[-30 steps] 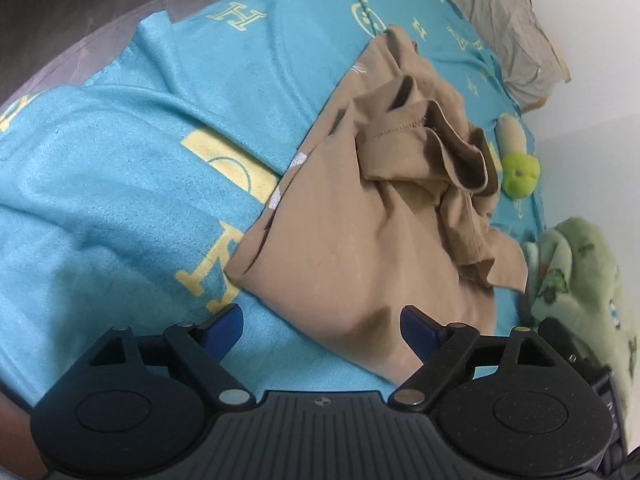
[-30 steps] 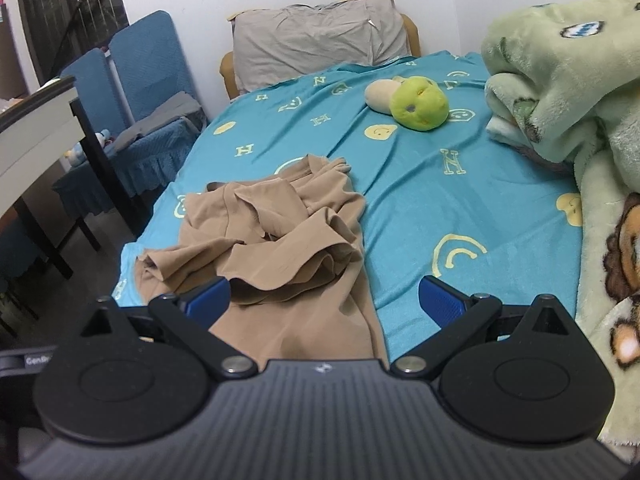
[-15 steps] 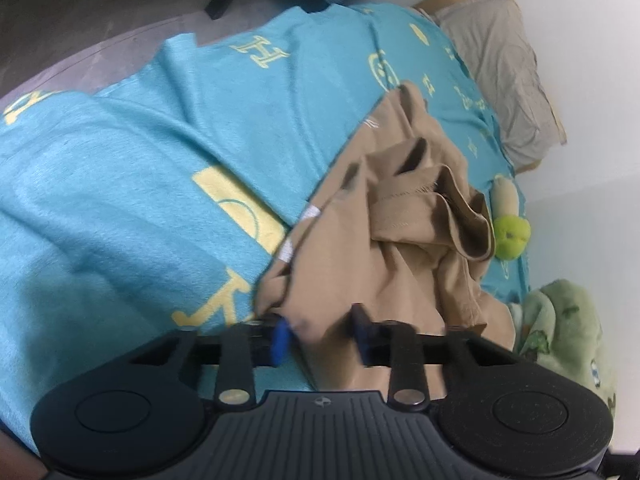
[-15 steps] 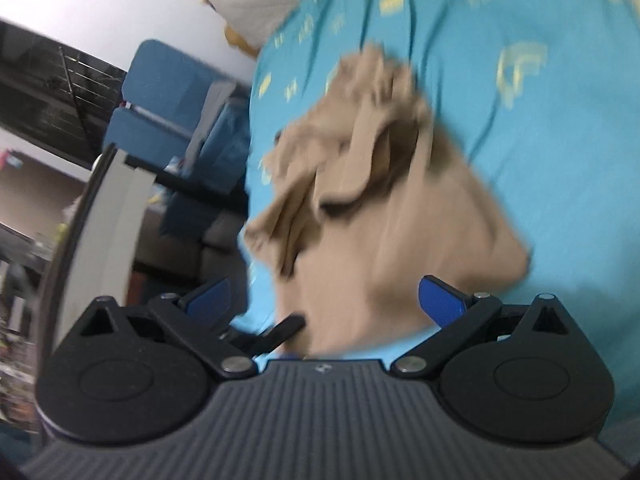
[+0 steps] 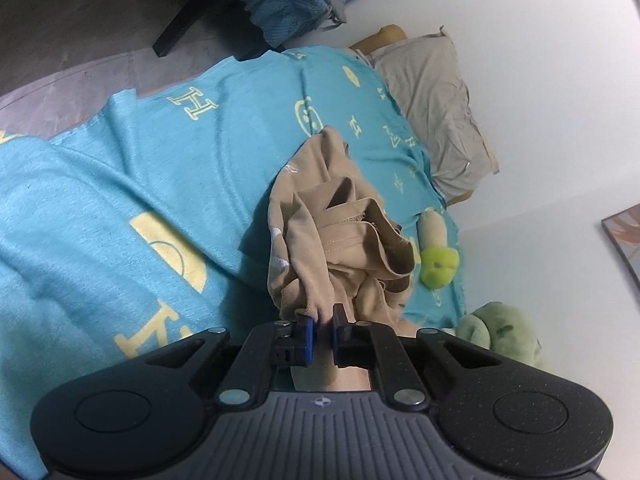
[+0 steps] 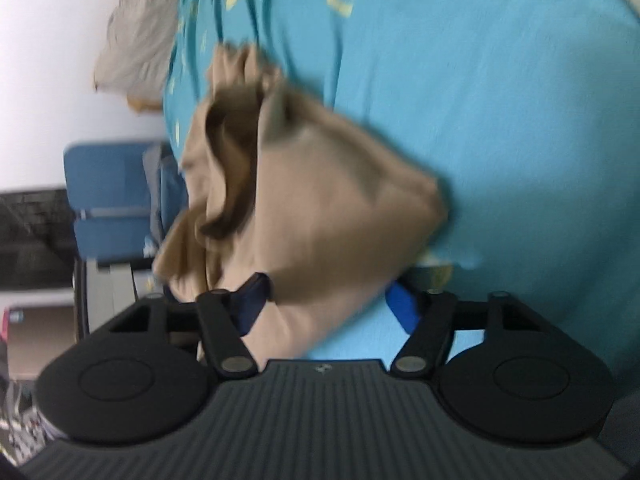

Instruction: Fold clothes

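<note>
A: Left wrist view. Where does the garment lie?

B: The tan garment (image 5: 340, 236) lies crumpled on the bed (image 5: 120, 200), its long axis running away from the left gripper (image 5: 322, 332), toward the pillow (image 5: 436, 108). The fingers, almost together and closing, pinch its near edge.

A: Right wrist view?

B: Blurred. The right gripper (image 6: 328, 304) straddles the garment's near hem; the fingers, half-wide, are closing with cloth between them. Contact with the cloth is hard to make out. Sleeves and collar are buried in folds.
</note>
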### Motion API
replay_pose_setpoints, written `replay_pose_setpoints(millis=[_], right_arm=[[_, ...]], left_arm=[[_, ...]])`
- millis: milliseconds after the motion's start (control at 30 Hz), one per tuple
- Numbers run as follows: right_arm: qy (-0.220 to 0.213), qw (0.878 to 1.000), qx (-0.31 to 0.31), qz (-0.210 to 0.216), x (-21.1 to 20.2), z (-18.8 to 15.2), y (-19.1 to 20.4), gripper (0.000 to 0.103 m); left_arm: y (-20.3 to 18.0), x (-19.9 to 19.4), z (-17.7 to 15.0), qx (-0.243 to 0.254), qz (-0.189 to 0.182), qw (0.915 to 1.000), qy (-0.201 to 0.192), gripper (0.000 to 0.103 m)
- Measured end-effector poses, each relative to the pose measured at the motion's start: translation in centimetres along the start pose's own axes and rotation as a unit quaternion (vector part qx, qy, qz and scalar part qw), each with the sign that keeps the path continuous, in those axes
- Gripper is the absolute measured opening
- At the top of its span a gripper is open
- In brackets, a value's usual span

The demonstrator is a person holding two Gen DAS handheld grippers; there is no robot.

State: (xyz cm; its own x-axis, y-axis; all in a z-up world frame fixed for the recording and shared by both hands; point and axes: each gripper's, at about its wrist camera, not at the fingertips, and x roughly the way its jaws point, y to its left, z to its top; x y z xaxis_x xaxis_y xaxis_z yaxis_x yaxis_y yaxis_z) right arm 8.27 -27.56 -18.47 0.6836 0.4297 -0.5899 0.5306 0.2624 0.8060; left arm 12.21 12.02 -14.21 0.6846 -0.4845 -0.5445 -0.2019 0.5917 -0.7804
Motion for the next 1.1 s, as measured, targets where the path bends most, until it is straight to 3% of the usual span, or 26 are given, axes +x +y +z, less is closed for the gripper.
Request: replay_pose_setpoints(millis=[33,133,233,500,800,900,967,1100], right_arm=[[-0.015,1.0,0.002,-0.004,-0.3,0.1,0.0,0.04],[-0.062,0.997,-0.044,-0.002,-1.5,-0.4,1.3,0.017],[-0.095,0.991,-0.091,0.022,-3.2,-1.2,2.8,0.011],[-0.148,0.97,-0.179,0.067,-10.2,-2.4,6.4,0.01],[-0.152,0.957,-0.229,0.092,-18.4,-6.7,6.3,0.01],[-0.151,0.956,-0.237,0.084,-17.5,-6.6,7.3,0.01],[-0.14,0.961,-0.227,0.071,-16.3,-6.0,8.0,0.01],[-0.122,0.965,-0.227,0.04,-12.3,-3.8,10.3,0.01]], left_arm=[[0.0,-0.1,0.0,0.001,-0.002,1.0,0.0,0.009],[-0.5,-0.3,0.0,0.015,-0.008,0.9998,-0.007,0.008],[-1.9,-1.7,-0.4,0.061,-0.017,0.9976,-0.027,0.007],[-6.4,-7.8,-2.6,0.133,-0.044,0.9884,-0.058,0.007],[-8.0,-18.2,-6.2,0.118,-0.063,0.9872,-0.087,0.007],[-8.3,-17.9,-5.6,0.111,-0.048,0.9884,-0.093,0.008],[-8.1,-16.6,-4.5,0.09,-0.033,0.992,-0.081,0.008],[-8.6,-12.9,-1.7,0.096,0.003,0.9926,-0.073,0.008]])
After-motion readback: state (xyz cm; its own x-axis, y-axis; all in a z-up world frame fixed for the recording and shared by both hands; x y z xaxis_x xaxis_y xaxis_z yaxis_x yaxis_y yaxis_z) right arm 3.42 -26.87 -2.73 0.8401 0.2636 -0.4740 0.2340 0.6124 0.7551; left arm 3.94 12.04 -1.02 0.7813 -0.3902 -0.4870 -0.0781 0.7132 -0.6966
